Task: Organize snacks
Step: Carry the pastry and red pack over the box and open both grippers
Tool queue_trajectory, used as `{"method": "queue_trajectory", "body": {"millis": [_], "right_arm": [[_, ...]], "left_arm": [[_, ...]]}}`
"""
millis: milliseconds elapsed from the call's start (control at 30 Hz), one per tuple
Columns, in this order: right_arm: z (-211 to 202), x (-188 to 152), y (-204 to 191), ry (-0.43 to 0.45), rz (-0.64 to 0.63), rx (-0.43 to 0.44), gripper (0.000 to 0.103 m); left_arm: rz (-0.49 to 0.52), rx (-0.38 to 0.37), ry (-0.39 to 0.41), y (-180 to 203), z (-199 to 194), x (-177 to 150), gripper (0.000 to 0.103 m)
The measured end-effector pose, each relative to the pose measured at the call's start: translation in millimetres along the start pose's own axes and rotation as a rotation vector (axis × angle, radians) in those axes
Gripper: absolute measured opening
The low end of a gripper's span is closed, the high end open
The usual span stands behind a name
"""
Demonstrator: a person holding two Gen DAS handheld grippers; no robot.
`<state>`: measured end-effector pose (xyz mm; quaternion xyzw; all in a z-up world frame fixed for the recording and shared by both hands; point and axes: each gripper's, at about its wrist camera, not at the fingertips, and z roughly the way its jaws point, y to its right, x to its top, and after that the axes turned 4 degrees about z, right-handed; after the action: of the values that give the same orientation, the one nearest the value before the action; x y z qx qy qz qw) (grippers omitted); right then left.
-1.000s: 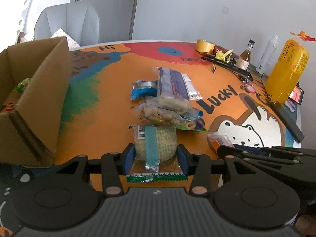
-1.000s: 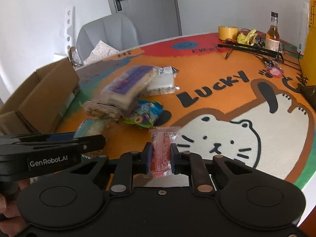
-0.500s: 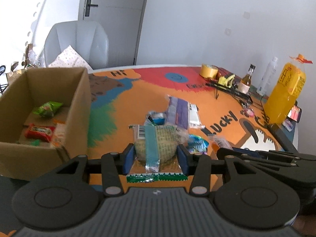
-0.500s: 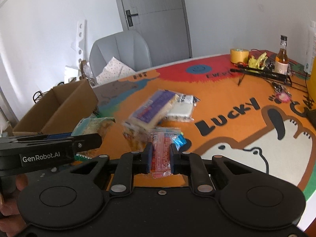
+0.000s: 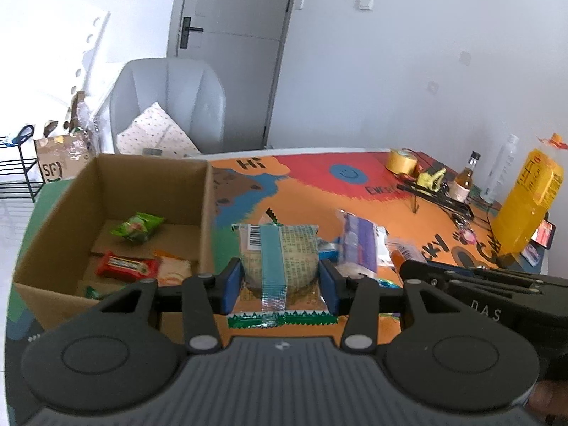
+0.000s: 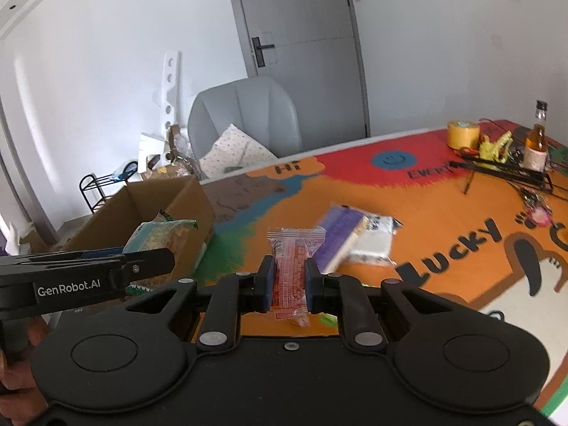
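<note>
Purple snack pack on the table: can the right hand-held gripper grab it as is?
Probably not yet. The right hand-held gripper is already shut on a red-and-white wrapped snack, so its jaws are occupied. The purple rectangular snack pack lies uncovered just ahead.

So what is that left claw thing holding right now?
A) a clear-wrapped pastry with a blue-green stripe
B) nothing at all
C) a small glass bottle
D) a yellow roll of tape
A: in the left wrist view the left gripper is shut on the clear-wrapped pastry, its blue pads pressing both sides, beside the cardboard box.
</note>
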<state>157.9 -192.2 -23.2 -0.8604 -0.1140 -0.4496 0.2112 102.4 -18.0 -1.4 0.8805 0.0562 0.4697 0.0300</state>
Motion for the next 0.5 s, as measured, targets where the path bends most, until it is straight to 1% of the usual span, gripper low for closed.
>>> {"method": "queue_trajectory", "body": {"millis": [300,500], "right_arm": [[5.2,13.1,-25.9,0.011,-0.051,0.042,0.016],[12.7,21.2,-45.2,0.016,-0.072,0.075,0.016]], "left_arm": [[-0.038,0.036,0.025,-29.4,-10.3,9.4,0.045],[-0.075,0.066,0.039,-58.2,-15.8,14.9,0.045]]}}
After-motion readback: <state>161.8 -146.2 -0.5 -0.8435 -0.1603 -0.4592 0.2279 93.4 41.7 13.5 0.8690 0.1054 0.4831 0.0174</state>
